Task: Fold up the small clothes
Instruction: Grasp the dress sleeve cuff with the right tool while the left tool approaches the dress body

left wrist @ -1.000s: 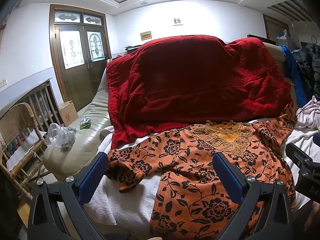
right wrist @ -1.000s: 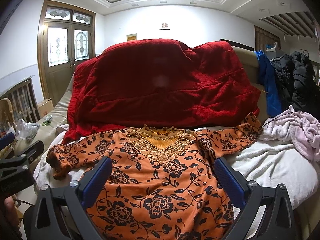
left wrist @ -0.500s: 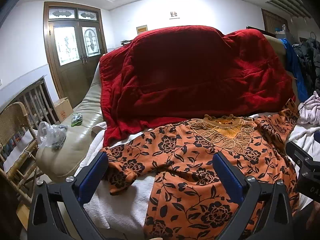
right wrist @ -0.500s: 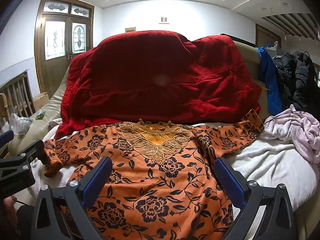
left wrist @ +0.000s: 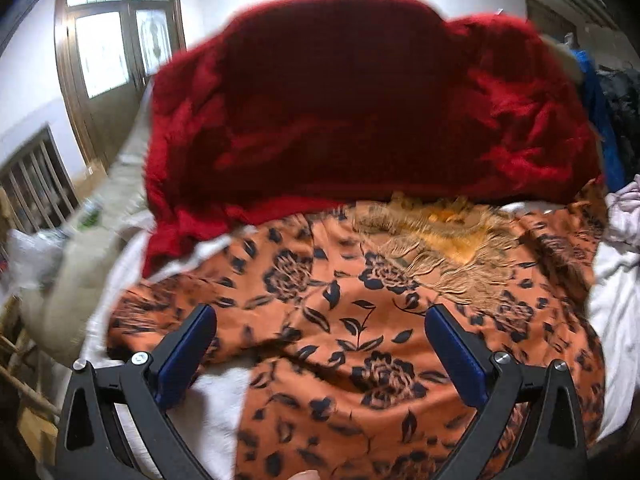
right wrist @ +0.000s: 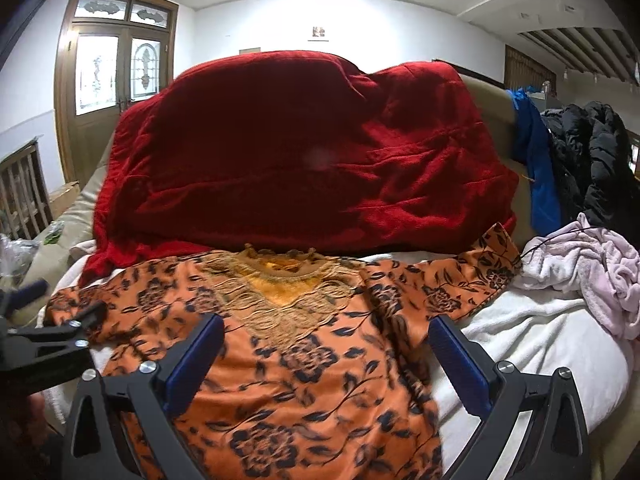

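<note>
An orange dress with black flowers [left wrist: 360, 320] lies spread face up on a white blanket [right wrist: 532, 328], gold-fringed neckline toward the back; it also shows in the right wrist view [right wrist: 312, 364]. Its left sleeve [left wrist: 160, 312] and right sleeve [right wrist: 460, 280] lie spread out to the sides. My left gripper [left wrist: 320, 344] is open and empty, just above the dress's left shoulder area. My right gripper [right wrist: 326, 350] is open and empty over the chest and right side. The left gripper [right wrist: 52, 336] also shows at the left edge of the right wrist view.
A red quilt [right wrist: 304, 160] is draped over the sofa back behind the dress. A pale pink garment [right wrist: 592, 264] lies at the right, with blue and black coats [right wrist: 580, 160] behind. The beige sofa arm [left wrist: 68, 280] with a plastic bag is at the left.
Both grippers have moved forward and lower toward the dress, which now fills more of each view. The left wrist view is motion-blurred. The dress itself has not moved.
</note>
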The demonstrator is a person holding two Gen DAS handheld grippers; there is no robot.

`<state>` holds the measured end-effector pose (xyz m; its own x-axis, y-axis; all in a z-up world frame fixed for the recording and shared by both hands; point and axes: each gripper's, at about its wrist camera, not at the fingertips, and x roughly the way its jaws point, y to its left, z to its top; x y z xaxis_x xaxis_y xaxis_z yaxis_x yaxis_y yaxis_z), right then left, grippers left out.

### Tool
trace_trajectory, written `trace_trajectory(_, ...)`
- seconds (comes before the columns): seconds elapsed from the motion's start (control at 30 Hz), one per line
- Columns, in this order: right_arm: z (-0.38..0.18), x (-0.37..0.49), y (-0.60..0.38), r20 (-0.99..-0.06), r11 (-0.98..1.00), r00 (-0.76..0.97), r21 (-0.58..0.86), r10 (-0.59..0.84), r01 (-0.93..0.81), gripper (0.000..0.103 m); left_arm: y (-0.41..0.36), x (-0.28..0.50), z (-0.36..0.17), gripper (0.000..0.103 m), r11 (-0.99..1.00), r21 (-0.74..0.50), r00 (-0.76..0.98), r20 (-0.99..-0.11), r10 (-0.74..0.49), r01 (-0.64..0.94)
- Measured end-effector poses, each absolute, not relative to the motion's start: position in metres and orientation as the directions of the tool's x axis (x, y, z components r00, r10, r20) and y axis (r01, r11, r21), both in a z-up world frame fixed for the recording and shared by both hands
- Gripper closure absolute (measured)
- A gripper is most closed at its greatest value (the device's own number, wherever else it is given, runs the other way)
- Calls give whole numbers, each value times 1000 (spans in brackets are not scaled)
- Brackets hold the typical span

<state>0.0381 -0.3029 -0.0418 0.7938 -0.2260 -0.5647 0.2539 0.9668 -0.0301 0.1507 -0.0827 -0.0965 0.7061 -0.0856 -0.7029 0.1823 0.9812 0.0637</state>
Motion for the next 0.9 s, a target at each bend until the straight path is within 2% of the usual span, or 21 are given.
trace_trajectory(0.1, -51, 55, -364, -580, 964, 798, 77, -163, 253, 0, -89, 184, -131, 0, 983, 75, 652, -756, -53, 167)
trace_trajectory(0.2, -67, 73, -458, -595, 913, 796, 255, -111, 317, 0, -90, 208, -170, 0, 985, 72, 558, -829, -30, 159)
trace_trajectory(0.3, -93, 83, -562, -598, 776, 796, 459, -91, 433, 0, -95, 226, -201, 0, 980, 103, 477, -879, 9, 170)
trace_trajectory(0.4, -127, 78, -651, -514, 538, 857, 713, -34, 449, 0, -91, 229, -208, 0, 986, 50, 476, -879, -32, 160)
trace_trajectory(0.53, -153, 82, -702, -519, 455, 845, 727, -125, 514, 3, -92, 215, -212, 0, 991, 37, 555, -831, -41, 129)
trace_trajectory(0.6, -166, 91, -719, -531, 427, 838, 733, -127, 530, 12, -94, 210, -213, 0, 991, 43, 582, -812, -38, 125)
trace_trajectory(0.77, -176, 116, -747, -527, 428, 837, 728, -149, 535, 22, -94, 204, -211, 0, 993, 29, 582, -812, -45, 117)
trace_trajectory(0.83, -177, 128, -749, -540, 463, 830, 706, -138, 536, 31, -95, 204, -209, 0, 992, 27, 579, -814, -47, 119)
trace_trajectory(0.9, -181, 141, -745, -597, 499, 790, 647, -138, 576, 53, -94, 218, -209, 0, 991, 26, 575, -817, -54, 130)
